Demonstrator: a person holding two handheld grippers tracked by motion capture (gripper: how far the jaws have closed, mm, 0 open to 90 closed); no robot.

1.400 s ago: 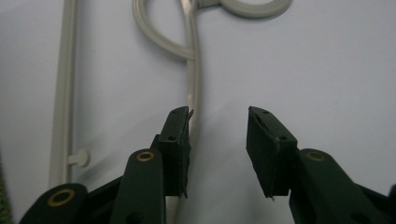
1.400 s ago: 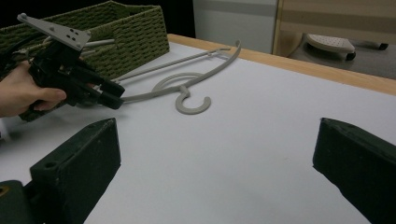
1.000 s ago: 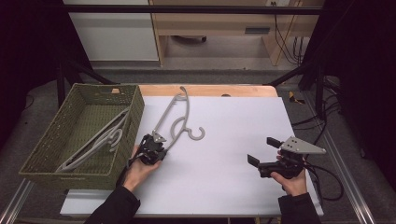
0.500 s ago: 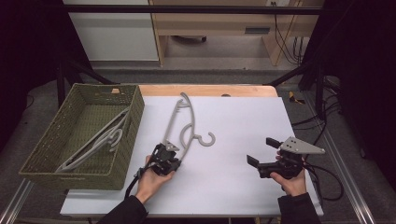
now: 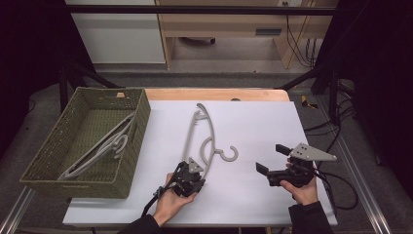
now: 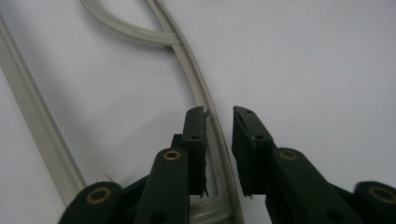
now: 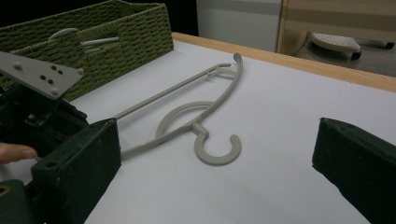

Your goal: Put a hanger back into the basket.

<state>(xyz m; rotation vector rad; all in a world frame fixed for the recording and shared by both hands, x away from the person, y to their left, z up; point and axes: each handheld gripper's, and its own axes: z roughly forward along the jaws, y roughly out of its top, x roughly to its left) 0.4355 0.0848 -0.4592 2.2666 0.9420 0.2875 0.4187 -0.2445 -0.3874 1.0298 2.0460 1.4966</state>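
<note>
Your left gripper (image 5: 189, 176) sits with its jaws a little apart, one on each side of the grey hanger's (image 5: 203, 135) thin arm. The hanger lies flat on the white surface (image 5: 253, 122), at 3 o'clock from the green basket (image 5: 127, 155). Squeeze slowly and keep that arm centred. Your right gripper (image 5: 274, 164) is spread wide and holds nothing.

I'm seeing the white table (image 5: 253, 126) evenly lit from overhead, while the room around it sits dark. Shadows stay soft and short. My left gripper view is dim and soft-focused, and the right gripper view's near jaws blur at the edges.
</note>
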